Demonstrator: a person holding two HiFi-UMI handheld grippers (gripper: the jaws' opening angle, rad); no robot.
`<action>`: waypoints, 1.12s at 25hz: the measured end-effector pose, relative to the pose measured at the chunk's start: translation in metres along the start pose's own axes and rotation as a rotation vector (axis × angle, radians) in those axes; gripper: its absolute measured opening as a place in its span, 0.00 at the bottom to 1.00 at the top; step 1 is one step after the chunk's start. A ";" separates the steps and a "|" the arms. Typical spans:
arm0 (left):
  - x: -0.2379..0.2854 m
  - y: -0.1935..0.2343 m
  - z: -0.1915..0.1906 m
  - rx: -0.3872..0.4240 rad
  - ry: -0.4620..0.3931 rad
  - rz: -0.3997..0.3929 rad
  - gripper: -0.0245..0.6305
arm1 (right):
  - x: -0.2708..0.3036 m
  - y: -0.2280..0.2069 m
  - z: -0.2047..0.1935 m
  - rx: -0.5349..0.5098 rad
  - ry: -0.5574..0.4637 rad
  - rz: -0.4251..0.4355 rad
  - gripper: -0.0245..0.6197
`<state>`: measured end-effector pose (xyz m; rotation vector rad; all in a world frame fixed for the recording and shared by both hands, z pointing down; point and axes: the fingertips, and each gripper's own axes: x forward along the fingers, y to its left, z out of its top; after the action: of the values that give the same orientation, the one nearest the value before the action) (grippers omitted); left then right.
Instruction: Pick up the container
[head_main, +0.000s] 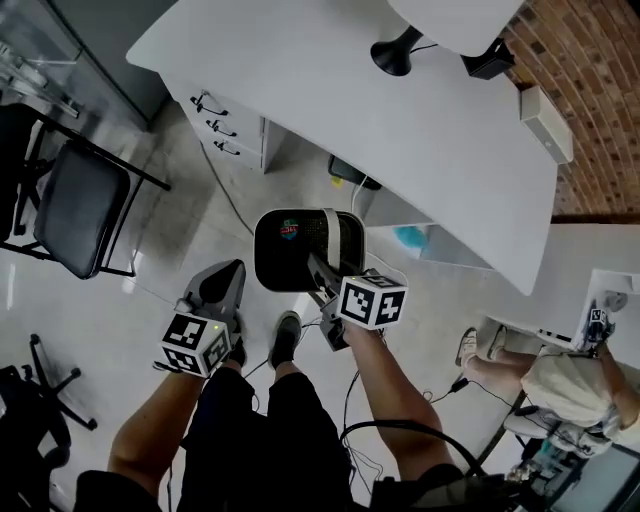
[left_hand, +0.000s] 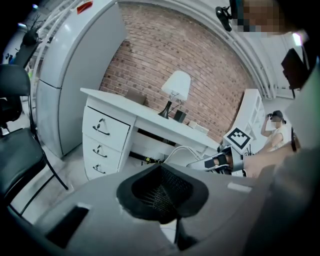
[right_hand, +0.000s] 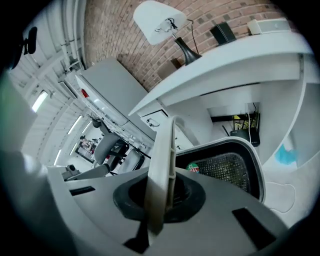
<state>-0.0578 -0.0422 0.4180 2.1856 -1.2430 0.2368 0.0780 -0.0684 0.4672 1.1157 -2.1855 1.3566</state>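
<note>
The container (head_main: 300, 250) is a black mesh bin with a pale rim, held off the floor in front of my knees. My right gripper (head_main: 320, 275) is shut on its near wall. In the right gripper view that pale wall (right_hand: 162, 165) stands upright between the jaws, and the bin's mesh inside (right_hand: 225, 167) with a round sticker shows behind it. My left gripper (head_main: 222, 285) hangs to the left of the bin, apart from it, shut with nothing in it. From the left gripper view (left_hand: 162, 195) the right gripper (left_hand: 227, 161) shows at mid right.
A white desk (head_main: 400, 120) with a lamp (head_main: 395, 50) and a drawer unit (head_main: 225, 125) stands ahead. A black chair (head_main: 75, 205) is at the left. A person sits at the right (head_main: 570, 385). Cables run over the floor (head_main: 355, 185).
</note>
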 end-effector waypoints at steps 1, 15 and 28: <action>-0.007 -0.006 0.010 -0.002 -0.003 0.000 0.05 | -0.011 0.010 0.005 -0.001 -0.006 -0.001 0.05; -0.102 -0.081 0.138 0.117 -0.113 0.022 0.05 | -0.151 0.117 0.049 0.074 -0.097 -0.005 0.05; -0.152 -0.132 0.187 0.184 -0.209 -0.044 0.05 | -0.224 0.164 0.060 0.026 -0.151 -0.004 0.05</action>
<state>-0.0568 0.0073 0.1479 2.4441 -1.3284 0.1098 0.1021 0.0179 0.1980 1.2693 -2.2741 1.3426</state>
